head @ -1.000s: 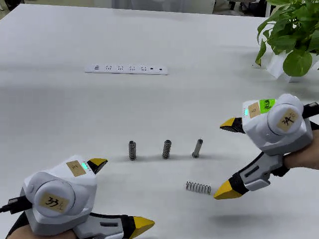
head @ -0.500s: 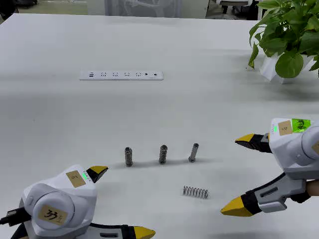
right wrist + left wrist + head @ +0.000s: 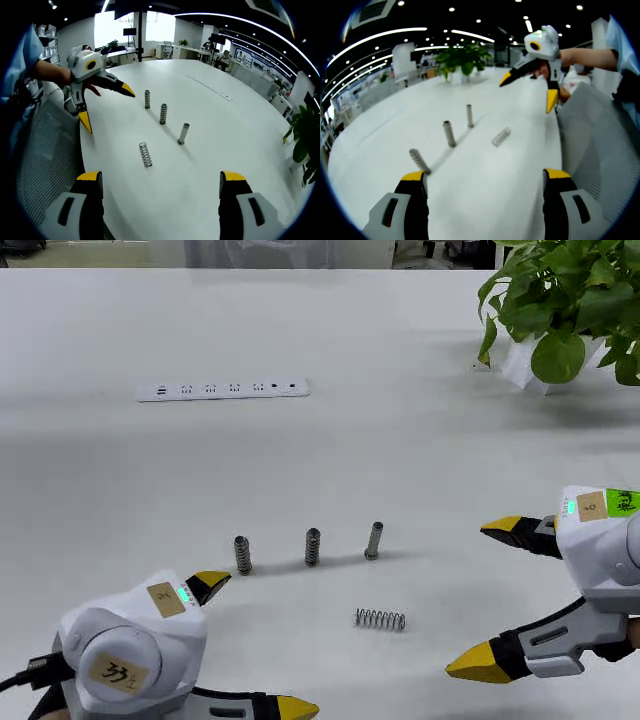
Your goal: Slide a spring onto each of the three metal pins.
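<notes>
Three metal pins stand in a row on the white table. The left pin and the middle pin each wear a spring. The right pin is bare. A loose spring lies flat just in front of it, also seen as the spring and the spring. My left gripper is open at the near left, nothing between its jaws. My right gripper is open at the near right, a short way right of the loose spring.
A white power strip lies farther back on the table. A potted plant stands at the far right corner. The table's near edge runs close to both grippers.
My right gripper has drawn back to the right and nearer me, away from the loose spring. The head view has shifted. Pins and spring have stayed put.
</notes>
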Available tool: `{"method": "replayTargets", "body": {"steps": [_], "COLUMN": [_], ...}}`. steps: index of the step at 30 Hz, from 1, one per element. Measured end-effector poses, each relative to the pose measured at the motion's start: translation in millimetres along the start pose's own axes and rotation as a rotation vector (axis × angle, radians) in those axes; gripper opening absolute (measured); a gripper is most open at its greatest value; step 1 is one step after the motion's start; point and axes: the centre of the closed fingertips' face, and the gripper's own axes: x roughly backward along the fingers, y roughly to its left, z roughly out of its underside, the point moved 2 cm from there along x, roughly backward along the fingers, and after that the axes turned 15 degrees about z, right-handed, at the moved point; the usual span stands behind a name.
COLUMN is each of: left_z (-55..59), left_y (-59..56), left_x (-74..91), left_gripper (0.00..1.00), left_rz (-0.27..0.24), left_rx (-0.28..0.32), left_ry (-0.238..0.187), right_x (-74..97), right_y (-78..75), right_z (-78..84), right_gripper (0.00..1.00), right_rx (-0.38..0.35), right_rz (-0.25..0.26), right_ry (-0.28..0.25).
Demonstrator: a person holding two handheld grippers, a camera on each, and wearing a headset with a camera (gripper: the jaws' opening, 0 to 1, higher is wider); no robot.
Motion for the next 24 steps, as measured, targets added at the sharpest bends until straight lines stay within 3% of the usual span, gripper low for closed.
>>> {"method": "replayTargets", "body": {"steps": [8,18,24], "left_z": [-18.1,-29.1,-36.4], "left_y": [-3.7,-2.0,4.0], "left_x": [-29.5,-64.7,-75.7], "left_gripper": [0.83,0.61,0.49], "left_rz": [0.072,0.156,0.169], "left_rx": [-0.105,-0.167,-0.202], "left_ry": [0.017,0.051,0.075], "right_x": [8.2,14.1,15.7], "right_y": [0.5,1.7,1.9], "right_z": [10.8,18.3,17.3], "right_gripper": [0.98,0.97,0.97], "right_rx": [-0.031,-0.068,-0.087], "right_rz": [0.02,0.041,0.055], "right_ry": [0.004,0.001,-0.015]}}
